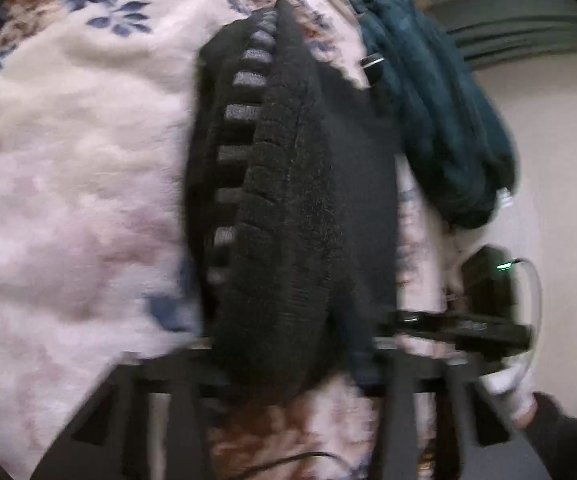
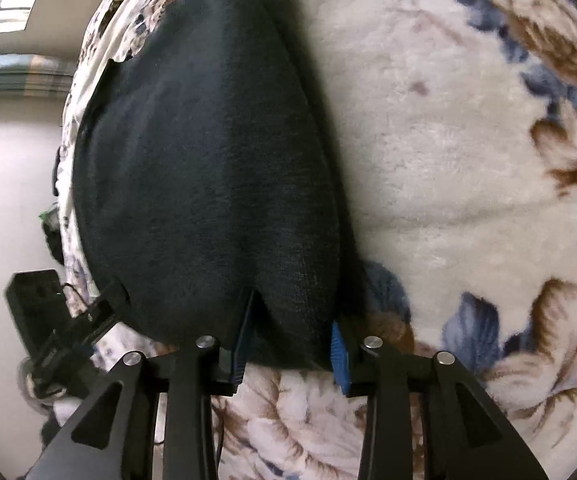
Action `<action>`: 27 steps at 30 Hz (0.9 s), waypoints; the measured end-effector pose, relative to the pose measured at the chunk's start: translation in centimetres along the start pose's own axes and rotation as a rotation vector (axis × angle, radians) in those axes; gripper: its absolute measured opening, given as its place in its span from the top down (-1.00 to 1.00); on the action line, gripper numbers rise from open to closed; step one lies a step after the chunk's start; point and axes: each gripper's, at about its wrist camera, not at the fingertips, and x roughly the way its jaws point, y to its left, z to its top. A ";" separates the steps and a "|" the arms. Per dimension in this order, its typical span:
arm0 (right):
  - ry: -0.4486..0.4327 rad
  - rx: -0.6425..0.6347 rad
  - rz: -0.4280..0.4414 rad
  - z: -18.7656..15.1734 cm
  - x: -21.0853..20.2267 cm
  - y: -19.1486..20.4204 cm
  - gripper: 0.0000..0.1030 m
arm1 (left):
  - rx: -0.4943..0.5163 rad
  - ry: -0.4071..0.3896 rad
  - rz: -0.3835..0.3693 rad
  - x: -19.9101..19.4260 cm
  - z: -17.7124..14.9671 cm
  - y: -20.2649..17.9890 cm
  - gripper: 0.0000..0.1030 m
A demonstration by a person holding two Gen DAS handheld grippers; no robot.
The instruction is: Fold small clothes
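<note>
L wrist view: blurred; black ribbed knit garment (image 1: 288, 208) drapes over left tongs (image 1: 288, 360), hiding tips, so grip can't tell. Teal fleece cloth (image 1: 428, 112) beyond, on floral plush blanket (image 1: 68, 160).

R wrist view: right tongs (image 2: 288, 344) wide apart, garment edge between blue pads (image 2: 338, 356); pale wall (image 2: 8, 180) at left.

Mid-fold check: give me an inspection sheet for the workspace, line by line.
Surface: floral fleece blanket, soft and uneven.
Job's things: black garment lying on the blanket; ribbed edge with grey stripes in the left view.
Clutter: teal cloth heaped beside the garment.
Grippers: left hand-held gripper covered by the garment, state unclear; right hand-held gripper with fingers apart around the garment's near edge.
Cables: thin white cable by a black device with a green light.
Surroundings: pale wall.
</note>
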 end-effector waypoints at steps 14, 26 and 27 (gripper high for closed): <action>-0.059 -0.066 0.004 1.3 -4.1 -0.2 0.40 | -0.027 -0.006 0.033 -3.5 4.1 -0.1 -0.24; -0.148 0.019 -0.008 12.3 -1.2 2.2 0.46 | 0.080 -0.028 0.038 2.2 13.0 -0.7 0.65; -0.148 0.030 0.019 12.4 -1.1 2.3 0.50 | 0.043 -0.041 -0.076 1.5 12.9 -0.3 0.66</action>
